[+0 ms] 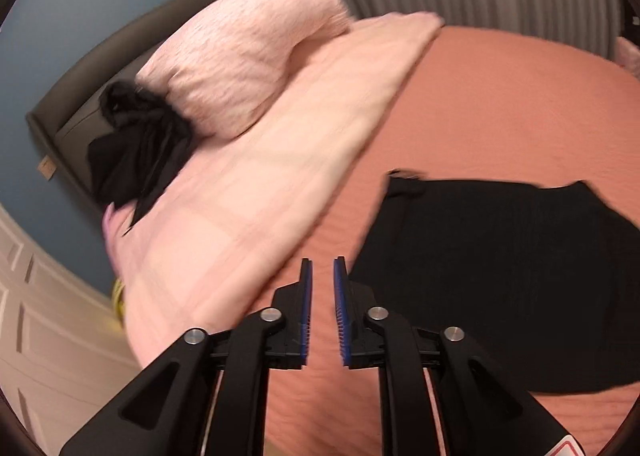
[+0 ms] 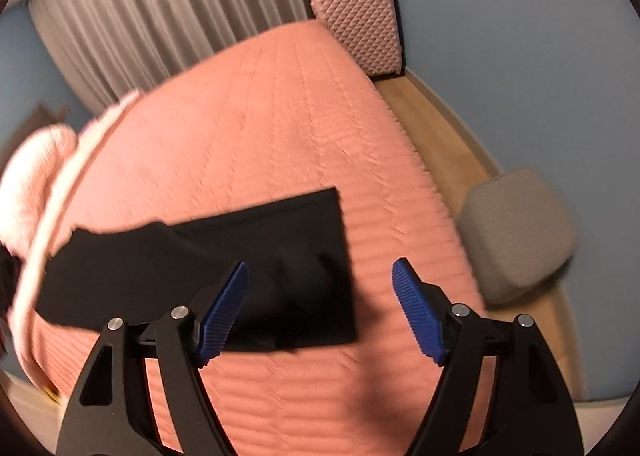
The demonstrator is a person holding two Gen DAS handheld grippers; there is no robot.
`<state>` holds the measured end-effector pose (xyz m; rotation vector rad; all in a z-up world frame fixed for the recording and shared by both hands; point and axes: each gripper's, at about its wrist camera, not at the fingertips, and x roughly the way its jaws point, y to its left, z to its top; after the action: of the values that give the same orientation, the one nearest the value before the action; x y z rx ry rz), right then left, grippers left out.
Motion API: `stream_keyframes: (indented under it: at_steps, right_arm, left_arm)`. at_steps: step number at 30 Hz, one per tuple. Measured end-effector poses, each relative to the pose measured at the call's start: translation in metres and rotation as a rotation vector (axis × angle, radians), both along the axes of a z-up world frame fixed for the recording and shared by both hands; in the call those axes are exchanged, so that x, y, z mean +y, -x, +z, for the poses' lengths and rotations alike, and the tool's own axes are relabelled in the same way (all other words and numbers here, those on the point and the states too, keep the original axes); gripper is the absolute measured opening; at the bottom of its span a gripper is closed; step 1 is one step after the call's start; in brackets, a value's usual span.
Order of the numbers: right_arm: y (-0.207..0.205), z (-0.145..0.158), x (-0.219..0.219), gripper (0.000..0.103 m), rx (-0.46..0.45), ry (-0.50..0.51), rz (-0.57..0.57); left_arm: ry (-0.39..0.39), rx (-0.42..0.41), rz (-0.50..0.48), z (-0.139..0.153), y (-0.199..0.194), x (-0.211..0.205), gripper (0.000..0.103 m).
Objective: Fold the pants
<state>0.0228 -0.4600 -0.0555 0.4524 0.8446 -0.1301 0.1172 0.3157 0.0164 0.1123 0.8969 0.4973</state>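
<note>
- Both pairs of fingers were empty when we looked: the left gripper (image 1: pixel 323 268) had its blue pads drawn nearly together with only a narrow slit between them and nothing in it, while the right gripper (image 2: pixel 320 270) was spread wide, released
- We saw the black pants (image 2: pixel 192 268) lying flat on the salmon bedspread (image 2: pixel 280 116), already folded into a compact block, its far corner square
- From the left wrist view the pants (image 1: pixel 492 288) lay just right of the left gripper, apart from it
- We held the right gripper above the near edge of the pants; whether its left finger touched the cloth, we could not tell
- A pale pink blanket (image 1: pixel 256 184) and pillow (image 1: pixel 244 60) lay toward the head of the bed, with another dark garment (image 1: pixel 136 144) bunched beside them
- A pink suitcase (image 2: pixel 358 24) stood by the curtain (image 2: pixel 168 8), a grey pouf (image 2: pixel 516 232) on the floor
</note>
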Motion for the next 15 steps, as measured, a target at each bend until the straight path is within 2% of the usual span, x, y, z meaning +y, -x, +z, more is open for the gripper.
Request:
stream_keyframes:
  at_steps: [2, 6, 8, 11, 12, 13, 14, 15]
  right_arm:
    - [-0.008, -0.010, -0.003, 0.076, 0.015, -0.075, -0.023]
    - [-0.002, -0.031, -0.005, 0.076, 0.056, -0.221, -0.064]
    - [0.004, -0.039, -0.008, 0.076, 0.040, -0.313, -0.093]
    - [-0.008, -0.055, -0.009, 0.075, 0.071, -0.363, -0.100]
    - [-0.018, -0.061, -0.005, 0.056, 0.107, -0.343, -0.086]
    - [-0.022, -0.061, -0.002, 0.043, 0.129, -0.315, -0.083]
    - [-0.028, -0.055, 0.004, 0.014, 0.139, -0.264, -0.076]
    - [-0.030, -0.040, 0.010, 0.008, 0.096, -0.257, -0.057]
  left_arm:
    - [0.035, -0.016, -0.067, 0.005, -0.009, -0.043, 0.029]
    - [0.136, -0.034, -0.213, 0.001, -0.005, -0.135, 0.029]
    - [0.165, -0.028, -0.285, -0.004, 0.000, -0.175, 0.030]
    - [0.153, -0.022, -0.391, -0.012, 0.004, -0.235, 0.030]
    - [0.147, -0.015, -0.423, -0.015, 0.005, -0.253, 0.030]
    - [0.143, -0.004, -0.439, -0.017, 0.006, -0.264, 0.030]
    - [0.152, 0.011, -0.465, -0.020, 0.009, -0.277, 0.030]
    - [0.163, 0.019, -0.485, -0.021, 0.011, -0.286, 0.030]
